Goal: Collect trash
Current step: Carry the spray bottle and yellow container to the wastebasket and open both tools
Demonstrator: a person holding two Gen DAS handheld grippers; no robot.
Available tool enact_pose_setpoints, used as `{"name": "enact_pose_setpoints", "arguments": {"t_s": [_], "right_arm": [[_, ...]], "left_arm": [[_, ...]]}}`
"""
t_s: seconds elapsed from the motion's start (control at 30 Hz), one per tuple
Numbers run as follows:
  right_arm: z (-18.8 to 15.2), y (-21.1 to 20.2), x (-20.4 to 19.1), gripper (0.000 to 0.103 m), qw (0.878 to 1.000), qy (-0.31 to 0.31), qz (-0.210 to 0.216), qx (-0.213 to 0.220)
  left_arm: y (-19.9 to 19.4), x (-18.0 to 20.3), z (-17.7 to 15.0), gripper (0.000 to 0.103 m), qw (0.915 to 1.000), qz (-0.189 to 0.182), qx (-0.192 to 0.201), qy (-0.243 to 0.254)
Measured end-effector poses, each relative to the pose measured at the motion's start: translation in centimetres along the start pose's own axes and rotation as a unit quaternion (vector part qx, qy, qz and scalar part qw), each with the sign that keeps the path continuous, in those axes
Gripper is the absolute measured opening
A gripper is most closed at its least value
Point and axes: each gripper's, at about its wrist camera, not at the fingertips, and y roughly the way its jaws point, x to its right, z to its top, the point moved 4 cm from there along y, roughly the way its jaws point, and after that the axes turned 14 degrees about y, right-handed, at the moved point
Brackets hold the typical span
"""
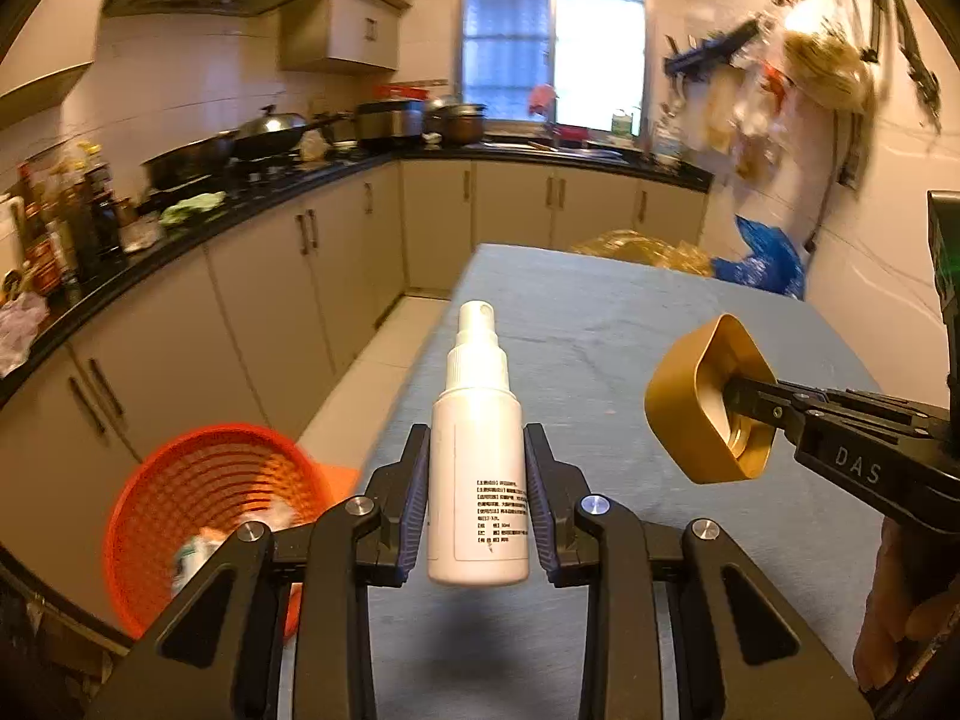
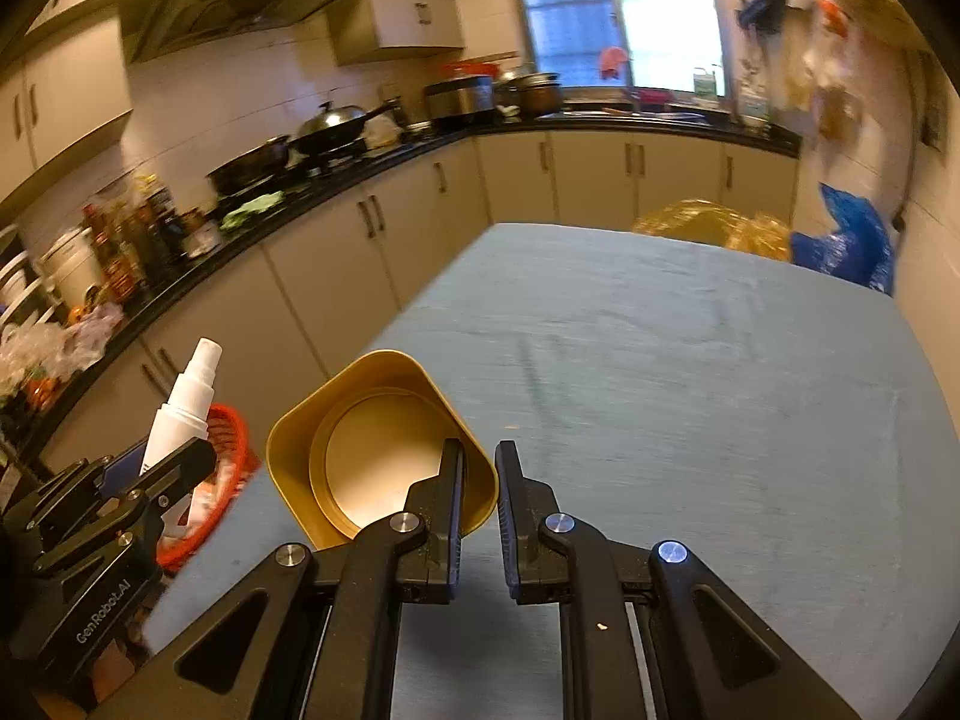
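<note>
both cameras sit just behind their own fingers, raised above the blue-grey table (image 1: 630, 324) and facing down its length toward the window (image 1: 552, 36). the left wrist view looks from the table's left edge, with the orange basket (image 1: 204, 480) low at its left. the right wrist view stands further right, over the table. each view catches the other gripper, and both share the counter (image 2: 360, 180).

I read "DAS" on the black body of the right gripper (image 1: 738, 402), behind its fingers. "GenRobot.AI" runs along the side of the left gripper (image 2: 174, 468), back from its fingers. The white spray bottle (image 1: 478, 468) between the left fingers carries a printed label, too small to read.
</note>
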Motion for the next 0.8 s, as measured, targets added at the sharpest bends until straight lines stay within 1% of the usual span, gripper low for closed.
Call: {"name": "enact_pose_setpoints", "arguments": {"t_s": [0.23, 0.37, 0.47, 0.6, 0.7, 0.8], "right_arm": [[-1.3, 2.2, -6.9, 0.011, 0.998, -0.037, 0.034, -0.028], [-2.2, 3.8, -10.4, 0.011, 0.996, -0.055, 0.047, -0.044], [-2.9, 5.2, -12.9, 0.011, 0.994, -0.071, 0.055, -0.057], [-3.8, 7.1, -15.6, 0.011, 0.992, -0.081, 0.062, -0.074], [-4.6, 8.6, -17.1, 0.012, 0.990, -0.085, 0.067, -0.092], [-5.4, 9.9, -18.3, 0.012, 0.988, -0.089, 0.071, -0.105]], "left_arm": [[-1.8, -6.3, -2.2, 0.029, 0.9983, 0.043, -0.003, -0.039], [-2.4, -10.6, -4.2, 0.029, 0.9950, 0.073, -0.010, -0.067], [-2.2, -13.7, -6.0, 0.029, 0.9913, 0.089, -0.025, -0.093], [-1.2, -16.7, -8.3, 0.029, 0.9870, 0.096, -0.048, -0.120], [-0.6, -17.6, -9.3, 0.029, 0.9851, 0.098, -0.058, -0.129], [-0.4, -18.3, -10.0, 0.029, 0.9842, 0.099, -0.060, -0.134]]}}
